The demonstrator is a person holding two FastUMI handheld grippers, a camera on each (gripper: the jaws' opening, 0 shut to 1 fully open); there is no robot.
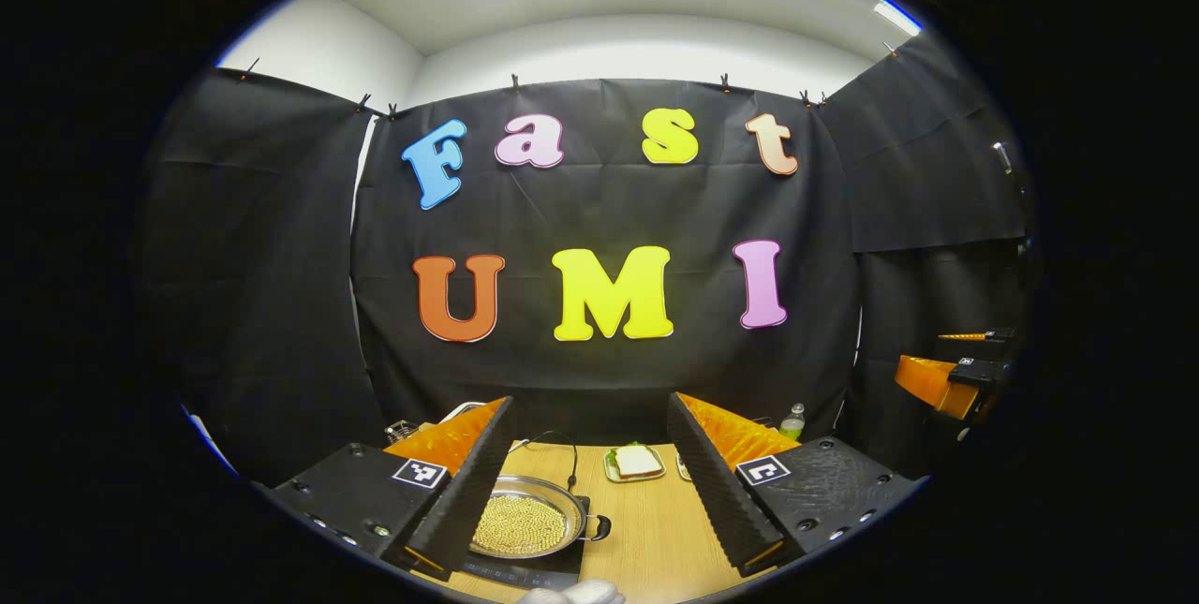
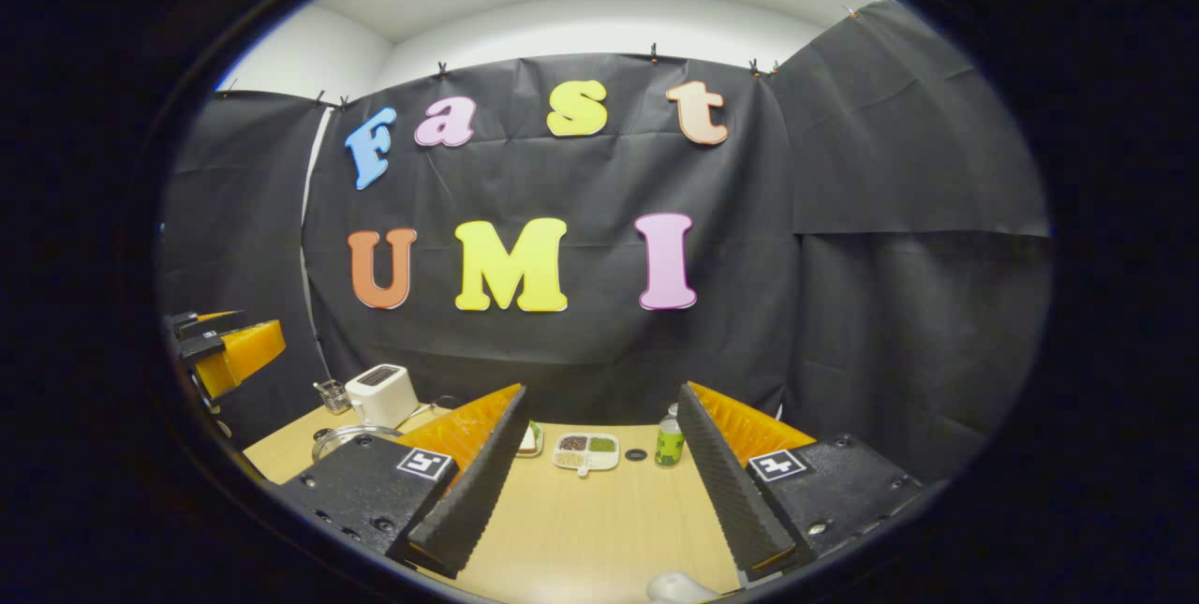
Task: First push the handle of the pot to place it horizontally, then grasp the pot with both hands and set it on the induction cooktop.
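Note:
In the left gripper view a shallow steel pot [image 1: 529, 518] filled with yellow beans rests on the black induction cooktop [image 1: 553, 572], partly behind one finger. A small black side handle [image 1: 599, 526] sticks out to the pot's right, lying level. My left gripper [image 1: 591, 400] is open above and in front of the pot, holding nothing. The right gripper [image 1: 960, 370] hangs far off to the right. In the right gripper view my right gripper [image 2: 602, 389] is open over bare table, the pot's rim [image 2: 345, 436] peeks out at the left, and the left gripper [image 2: 220, 351] is raised at the far left.
A sandwich on a small plate [image 1: 637, 462] and a bottle [image 1: 792, 421] stand behind the pot. On the wooden table [image 2: 581, 520] are a white toaster [image 2: 382, 393], a glass [image 2: 330, 393], a divided dish of beans [image 2: 586, 450] and a green bottle [image 2: 669, 440]. A thin black cord [image 1: 566, 440] arcs behind the pot.

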